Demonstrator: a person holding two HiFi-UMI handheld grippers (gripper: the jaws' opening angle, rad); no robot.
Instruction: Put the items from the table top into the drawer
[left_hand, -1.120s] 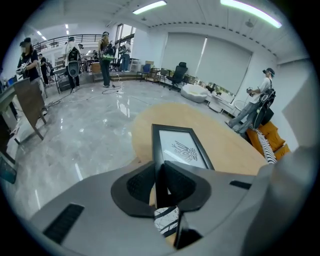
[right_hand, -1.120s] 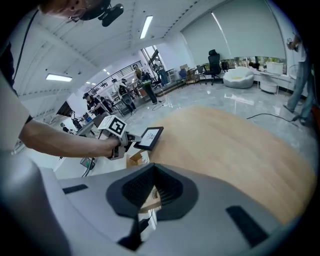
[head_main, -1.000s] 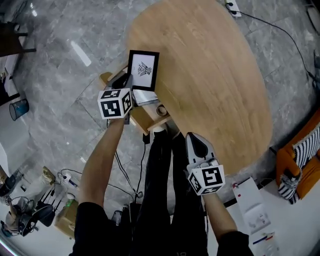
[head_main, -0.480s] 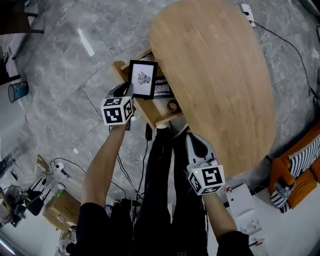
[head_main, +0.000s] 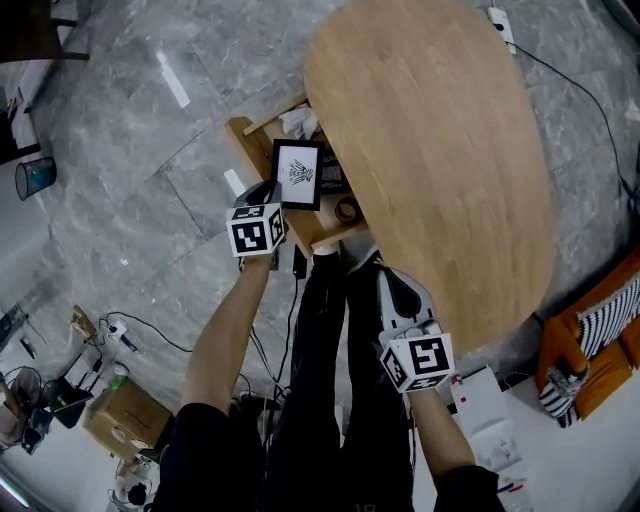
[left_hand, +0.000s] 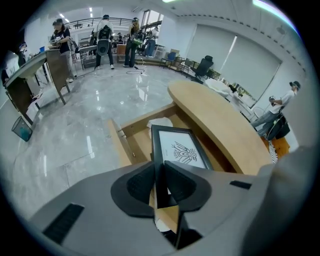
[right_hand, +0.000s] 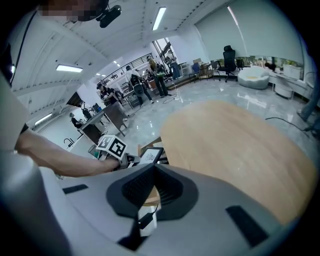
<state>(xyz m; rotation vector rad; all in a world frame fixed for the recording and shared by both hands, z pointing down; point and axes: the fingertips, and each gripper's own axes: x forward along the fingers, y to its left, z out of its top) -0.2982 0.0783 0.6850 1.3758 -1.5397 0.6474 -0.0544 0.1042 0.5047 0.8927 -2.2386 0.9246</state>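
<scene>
One frame (left_hand: 179, 150) pinched by its near edge in the left gripper (left_hand: 160, 182) jaws, right above the open drawer (left_hand: 115, 142); right gripper (right_hand: 148, 192) jaws closed, looks empty, well apart.

Bright overhead strip lights (right_hand: 160, 17), glare on marble floor (head_main: 175, 85), fisheye-warped edges.

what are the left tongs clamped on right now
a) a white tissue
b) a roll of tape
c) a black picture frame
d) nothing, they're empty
c: in the left gripper view the left tongs press on the lower edge of the black picture frame, which hangs over the open drawer.
</scene>
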